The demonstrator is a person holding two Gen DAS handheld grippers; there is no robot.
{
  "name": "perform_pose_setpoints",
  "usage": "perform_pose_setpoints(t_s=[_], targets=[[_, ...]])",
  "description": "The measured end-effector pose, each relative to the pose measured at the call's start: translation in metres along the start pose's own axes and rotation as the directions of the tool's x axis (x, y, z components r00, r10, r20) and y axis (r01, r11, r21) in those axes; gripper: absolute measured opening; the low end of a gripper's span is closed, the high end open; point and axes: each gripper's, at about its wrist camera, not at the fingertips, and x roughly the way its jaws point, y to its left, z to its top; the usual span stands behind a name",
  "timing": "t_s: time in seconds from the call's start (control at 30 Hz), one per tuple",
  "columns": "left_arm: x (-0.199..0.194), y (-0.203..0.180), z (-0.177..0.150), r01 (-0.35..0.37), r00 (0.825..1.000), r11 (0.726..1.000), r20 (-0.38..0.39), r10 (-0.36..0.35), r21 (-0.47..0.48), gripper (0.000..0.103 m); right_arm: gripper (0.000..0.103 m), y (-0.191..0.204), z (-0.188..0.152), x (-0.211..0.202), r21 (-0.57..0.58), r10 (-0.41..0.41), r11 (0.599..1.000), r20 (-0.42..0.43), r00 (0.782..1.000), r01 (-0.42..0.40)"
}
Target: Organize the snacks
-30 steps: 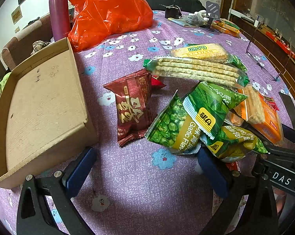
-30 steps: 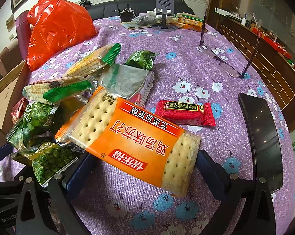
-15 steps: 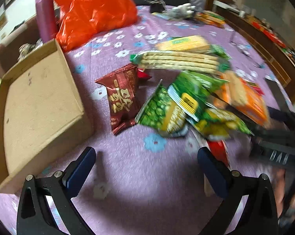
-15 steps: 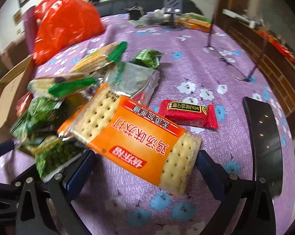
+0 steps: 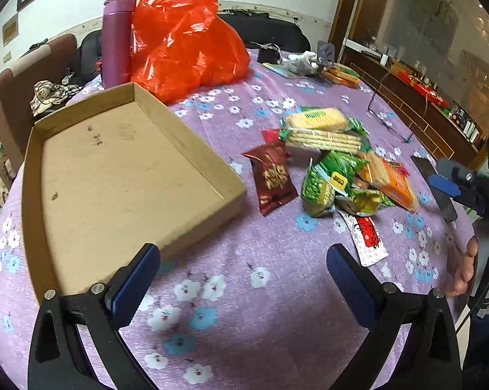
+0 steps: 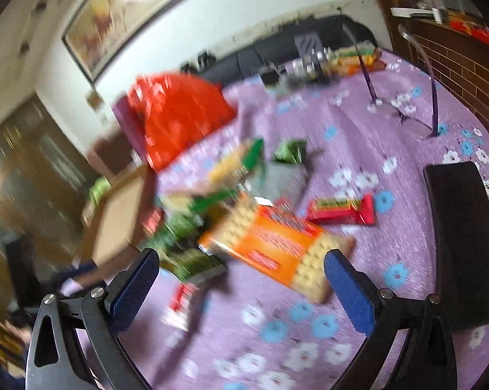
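A shallow cardboard tray lies at the left of the purple floral table. Right of it sits a pile of snacks: a dark red packet, green pea bags, cracker packs and an orange cracker pack. My left gripper hovers open above the table, short of the pile, holding nothing. My right gripper is open too, its view blurred, with the orange pack just beyond its fingers. The right gripper also shows at the right edge of the left wrist view.
An orange plastic bag and a purple flask stand behind the tray. A red bar and a black phone lie right of the pile. A flat strawberry sachet lies near the table's front. Clutter sits at the far edge.
Both grippers have pulled back and risen from the snack pile. The left view now takes in the whole tray; the right view has swung upward and blurred. The snacks stay in place.
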Motion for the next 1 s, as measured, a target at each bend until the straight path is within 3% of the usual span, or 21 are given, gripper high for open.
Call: perform_pose_setpoints(t_s=[0.03,0.1,0.23,0.4,0.5,0.57,0.6,0.63,0.7,0.77,0.83,0.9,1.0], targets=[[-0.001,0.001,0.001,-0.001,1.000,1.000,0.001,0.001,0.000,0.103,0.103,0.003,0.004,-0.001,0.017,0.017,1.000,0.012,1.000,-0.018],[-0.002,0.000,0.002,0.010,1.000,1.000,0.000,-0.010,0.002,0.103,0.103,0.001,0.011,-0.007,0.099,0.127,0.987,0.030,0.991,-0.130],[-0.003,0.000,0.003,0.020,1.000,1.000,-0.002,-0.020,0.008,0.103,0.103,-0.012,0.034,-0.018,0.229,0.277,0.930,0.079,0.958,-0.288],[-0.002,-0.004,0.003,0.033,0.999,0.999,-0.007,-0.033,0.008,0.103,0.103,-0.027,0.045,-0.030,0.317,0.333,0.877,0.140,0.932,-0.361],[-0.001,-0.008,0.003,0.037,0.999,0.999,-0.016,-0.037,0.014,0.103,0.103,-0.030,0.044,-0.021,0.357,0.383,0.846,0.108,0.917,-0.396],[0.000,-0.012,0.003,0.040,0.999,0.999,-0.020,-0.039,0.025,0.103,0.103,-0.026,0.048,-0.016,0.319,0.316,0.895,0.037,0.948,-0.311],[-0.001,-0.015,0.003,0.043,0.999,0.999,-0.022,-0.042,0.033,0.103,0.103,-0.019,0.053,-0.007,0.241,0.225,0.948,-0.049,0.973,-0.207],[-0.001,-0.017,0.002,0.044,0.999,0.998,-0.022,-0.043,0.039,0.103,0.103,-0.012,0.057,0.007,0.142,0.151,0.981,-0.133,0.980,-0.133],[-0.002,-0.020,0.000,0.044,0.999,0.998,-0.022,-0.043,0.049,0.103,0.103,-0.012,0.059,0.032,0.019,0.042,0.999,-0.234,0.971,-0.039],[-0.002,-0.022,-0.002,0.047,0.999,0.997,-0.025,-0.045,0.058,0.103,0.103,-0.016,0.056,0.055,-0.051,0.035,0.997,-0.322,0.946,-0.054],[-0.001,-0.023,-0.003,0.043,0.999,0.997,-0.031,-0.041,0.062,0.103,0.103,-0.021,0.053,0.074,-0.087,-0.019,0.996,-0.369,0.929,-0.014],[0.000,-0.024,-0.003,0.044,0.999,0.997,-0.035,-0.041,0.066,0.103,0.103,-0.024,0.052,0.083,-0.066,0.032,0.996,-0.392,0.919,-0.063],[0.001,-0.026,-0.003,0.045,0.998,0.996,-0.037,-0.043,0.071,0.103,0.103,-0.027,0.048,0.085,-0.068,0.035,0.995,-0.401,0.915,-0.067]])
